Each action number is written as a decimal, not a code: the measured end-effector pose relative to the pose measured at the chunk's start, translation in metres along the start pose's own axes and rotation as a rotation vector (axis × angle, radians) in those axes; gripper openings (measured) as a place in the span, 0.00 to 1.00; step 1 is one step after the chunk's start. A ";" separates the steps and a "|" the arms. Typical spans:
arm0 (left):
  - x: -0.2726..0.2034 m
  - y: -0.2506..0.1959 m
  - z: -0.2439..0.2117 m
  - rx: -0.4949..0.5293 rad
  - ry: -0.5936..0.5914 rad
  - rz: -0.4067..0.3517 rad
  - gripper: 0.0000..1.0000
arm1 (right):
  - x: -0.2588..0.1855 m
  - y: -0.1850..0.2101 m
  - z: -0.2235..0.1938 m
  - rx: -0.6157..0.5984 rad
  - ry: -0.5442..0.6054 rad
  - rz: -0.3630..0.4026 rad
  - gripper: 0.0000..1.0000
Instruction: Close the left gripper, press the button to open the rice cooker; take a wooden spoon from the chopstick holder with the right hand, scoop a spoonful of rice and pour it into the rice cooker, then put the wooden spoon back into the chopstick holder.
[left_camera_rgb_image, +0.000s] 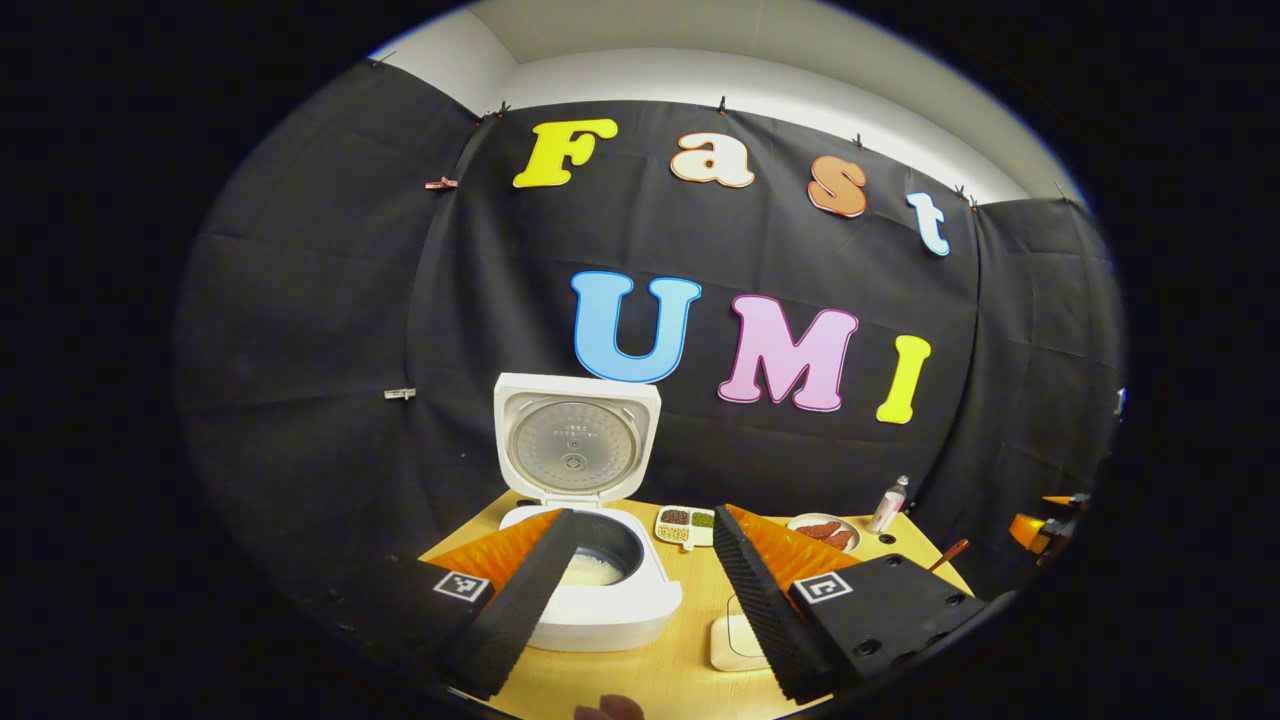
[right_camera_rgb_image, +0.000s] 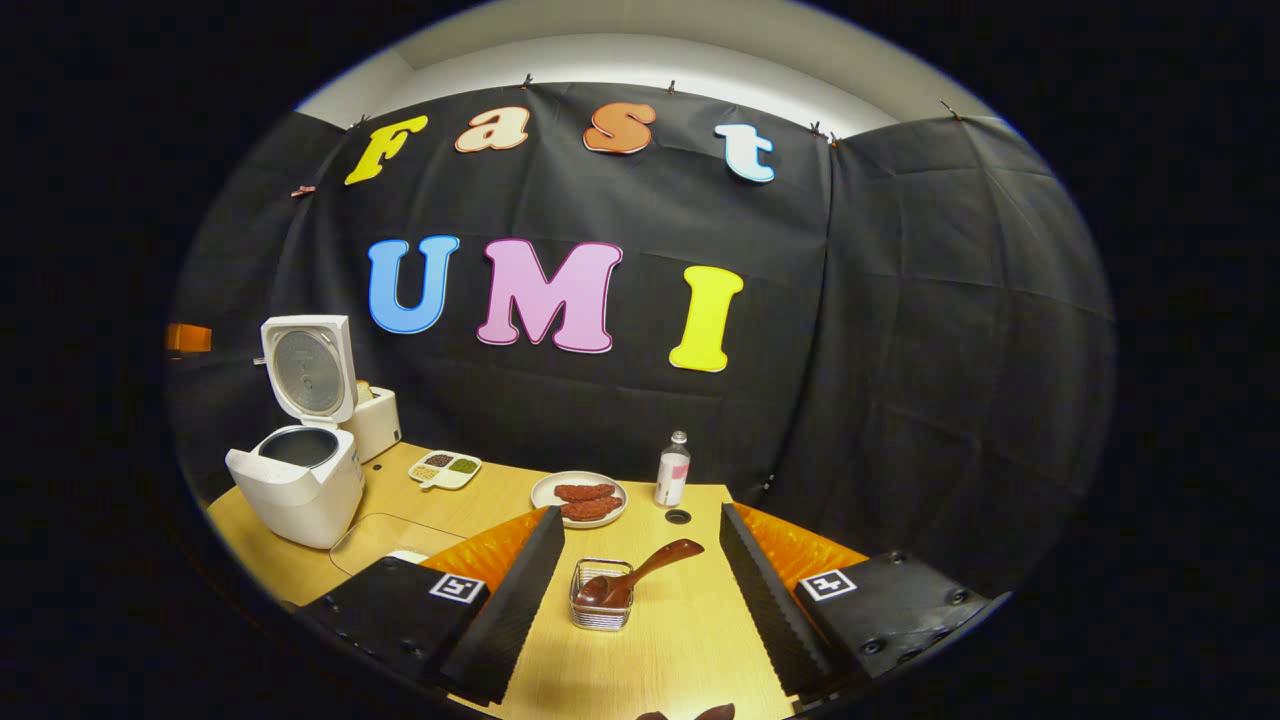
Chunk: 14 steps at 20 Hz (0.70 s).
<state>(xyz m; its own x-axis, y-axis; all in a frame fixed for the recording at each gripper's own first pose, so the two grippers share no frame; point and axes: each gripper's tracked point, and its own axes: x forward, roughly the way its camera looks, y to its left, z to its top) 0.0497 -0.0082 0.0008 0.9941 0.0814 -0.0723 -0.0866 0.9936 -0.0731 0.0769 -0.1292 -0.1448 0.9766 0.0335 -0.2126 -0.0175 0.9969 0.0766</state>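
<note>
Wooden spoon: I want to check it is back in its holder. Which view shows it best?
The right gripper view: the wooden spoon rests in the wire holder, between the open jaws. The left gripper view catches just its handle at the table's far right.

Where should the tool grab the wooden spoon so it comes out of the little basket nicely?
Grab the wooden spoon by its handle, up near the free end. The bowl sits down inside the wire chopstick holder, while the handle slants up and out to the right, clear of the rim. The open right tool could probably come from the front and above, one finger on each side of the handle.
</note>
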 end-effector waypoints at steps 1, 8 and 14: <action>-0.002 -0.005 -0.001 -0.001 0.001 0.009 0.95 | 0.009 -0.001 -0.009 0.010 0.016 0.017 0.98; -0.015 -0.036 -0.002 0.023 0.028 0.081 0.95 | 0.080 -0.013 -0.098 0.105 0.183 0.125 0.98; -0.032 -0.050 -0.005 0.047 0.051 0.169 0.95 | 0.126 -0.005 -0.162 0.201 0.317 0.193 0.71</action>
<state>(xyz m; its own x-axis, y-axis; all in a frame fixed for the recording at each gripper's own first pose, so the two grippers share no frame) 0.0216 -0.0610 0.0021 0.9609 0.2447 -0.1297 -0.2479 0.9687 -0.0089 0.1652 -0.1186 -0.3297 0.8448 0.2694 -0.4623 -0.1206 0.9377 0.3259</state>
